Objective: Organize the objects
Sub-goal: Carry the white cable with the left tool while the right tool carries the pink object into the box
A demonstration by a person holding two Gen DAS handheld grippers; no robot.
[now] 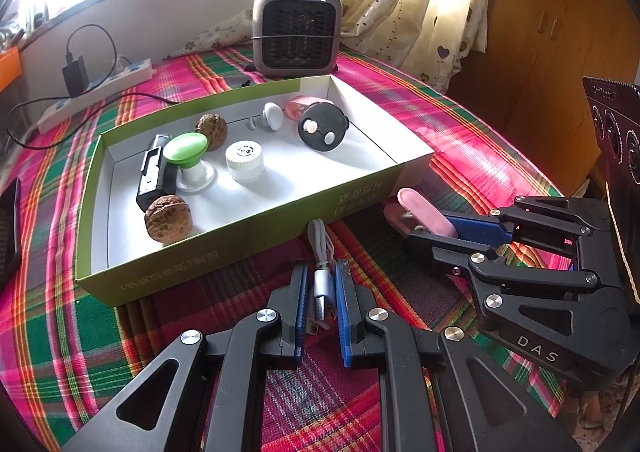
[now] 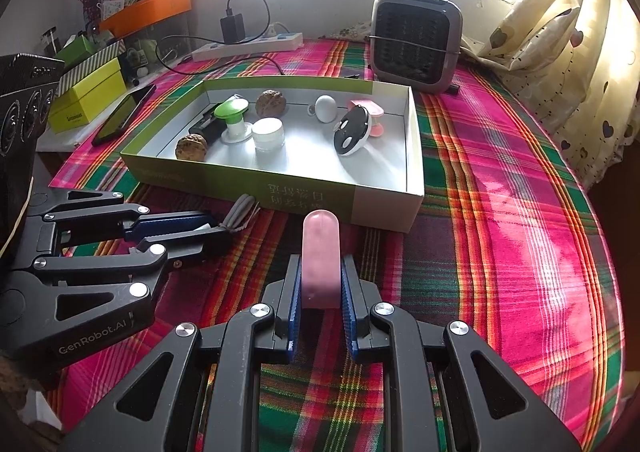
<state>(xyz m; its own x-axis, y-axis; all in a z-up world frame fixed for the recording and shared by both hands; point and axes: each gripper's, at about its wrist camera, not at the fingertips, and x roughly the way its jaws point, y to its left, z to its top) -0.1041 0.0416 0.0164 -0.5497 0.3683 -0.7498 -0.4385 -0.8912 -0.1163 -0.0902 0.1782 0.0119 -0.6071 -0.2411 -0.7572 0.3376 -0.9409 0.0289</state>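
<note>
Green box [image 1: 240, 252] of knick-knacks just beyond, left fingers [image 1: 322, 292] pinching grey cable [image 1: 322, 248], right fingers [image 2: 320, 280] pinching pink case [image 2: 321, 252]

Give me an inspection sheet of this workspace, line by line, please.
Surface: plaid cloth covering the table.
Job's things: open box holds two walnuts, a green-topped knob, a white jar, a black lighter-like stick, a white knob, a black round gadget and a pink item behind it.
Clutter: phone and small heater on the cloth.
Grippers: left tongs shut on a gray USB cable; right tongs shut on a pink case; both just in front of the box.
Cables: power strip with a black charger plugged in.
Surroundings: window, curtain, boxes at left.
</note>
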